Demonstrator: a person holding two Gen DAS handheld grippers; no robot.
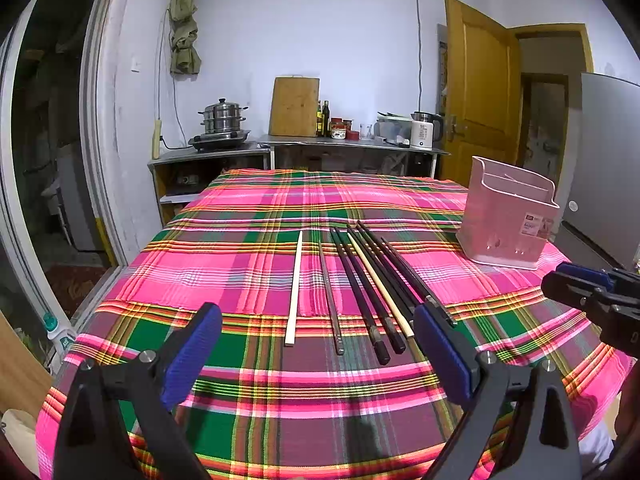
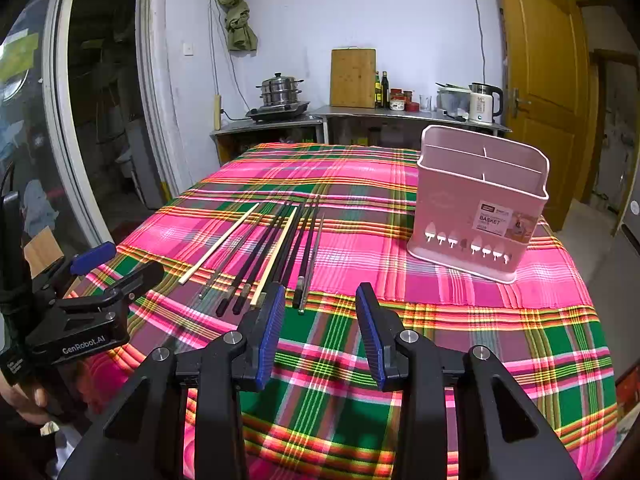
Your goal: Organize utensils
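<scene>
Plaid cloth (image 1: 256, 264) covers the table – chopsticks (image 1: 360, 284) beside pink basket (image 2: 480, 204) – both hand-held grippers spread, empty.

The right finger pad (image 1: 444, 354) of the left gripper (image 1: 316, 354) is covering the near ends of the rightmost dark chopsticks (image 1: 400, 268), leaving their count unclear. In the right wrist view, the right gripper's (image 2: 320, 332) left pad (image 2: 270, 334) is masking the butt of the pale chopstick (image 2: 276, 254) just ahead of it. The pink utensil basket (image 2: 480, 204) is showing a label whose smaller print is too fine to read, and its walls are hiding the compartment floors. The frame edge is cropping the right gripper in the left wrist view, and a hand (image 2: 24, 400) at the lower left.
</scene>
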